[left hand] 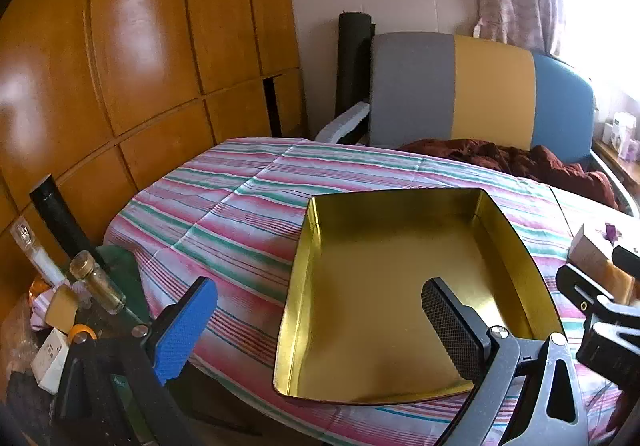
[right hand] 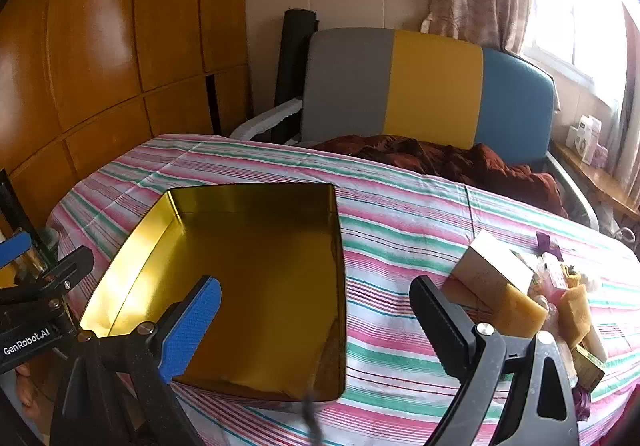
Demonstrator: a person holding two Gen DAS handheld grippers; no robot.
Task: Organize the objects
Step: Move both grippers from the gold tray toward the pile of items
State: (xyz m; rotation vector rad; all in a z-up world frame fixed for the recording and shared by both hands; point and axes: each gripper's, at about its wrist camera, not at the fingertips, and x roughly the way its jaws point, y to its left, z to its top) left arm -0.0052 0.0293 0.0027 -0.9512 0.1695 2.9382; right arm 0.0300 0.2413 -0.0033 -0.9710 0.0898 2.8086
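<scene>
Above the striped worktop [right hand: 400,214], I held both grippers' jaws wide and empty over a gold tin [right hand: 256,278] beside small boxes [right hand: 500,286].

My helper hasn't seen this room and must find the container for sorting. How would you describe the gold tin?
Find the table with the pink-and-green striped cloth before the three-coloured chair. The gold tin sits open on it, left of the small boxes. It alone is a shiny, empty, shallow metal tray.

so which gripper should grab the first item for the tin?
Right, probably. The right gripper is open, and the pile of small boxes lies just past its black finger. The left gripper, also open, hangs over the empty tin, with the pile beyond the tin's far side.
</scene>
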